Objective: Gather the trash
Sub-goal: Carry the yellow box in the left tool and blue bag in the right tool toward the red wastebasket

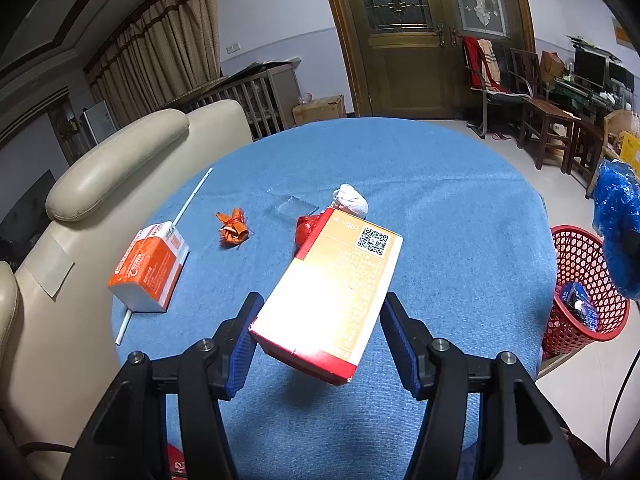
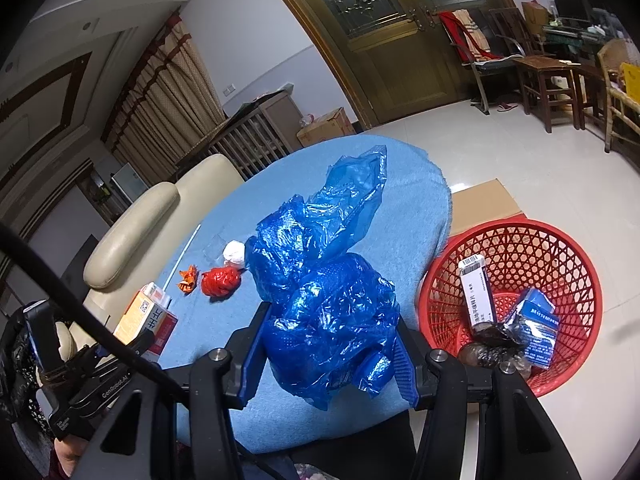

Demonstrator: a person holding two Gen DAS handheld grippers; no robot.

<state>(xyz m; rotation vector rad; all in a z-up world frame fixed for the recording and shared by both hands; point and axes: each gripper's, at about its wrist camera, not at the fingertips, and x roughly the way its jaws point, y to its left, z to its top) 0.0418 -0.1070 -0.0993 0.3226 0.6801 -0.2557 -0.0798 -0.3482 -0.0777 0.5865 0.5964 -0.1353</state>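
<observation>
Between the left tongs (image 1: 320, 312) sits an orange-and-red box (image 1: 332, 288). Its near end lies between the two blue pads and its long axis runs away toward about 1 o'clock. The left pad touches the box edge; at the right pad I cannot tell if there is contact or a thin gap. The box looks lifted above the blue desk (image 1: 440, 200), so I judge it is held.

The right tongs (image 2: 328, 340) are closed on a crumpled blue bag (image 2: 320, 280), which fills the space between the pads and rises above them.

The red basket (image 2: 516, 240) stands on the floor beside the desk. From the right tongs it lies at about 3 o'clock and close. From the left tongs it is also at 3 o'clock but farther, past the desk edge. So the right hand is nearer to the basket, and I think the bag can be dropped first, with a short swing to the right. The box must travel across the desk, and its long shape should go in end first.

On the desk there are more pieces of trash: a small orange carton (image 1: 150, 268) at 10 o'clock from the left tongs, a white straw (image 1: 192, 196), an orange wrapper (image 1: 233, 227), a red wad (image 2: 220, 282) and a white wad (image 2: 235, 253). The basket already contains some boxes (image 2: 478, 296).
</observation>
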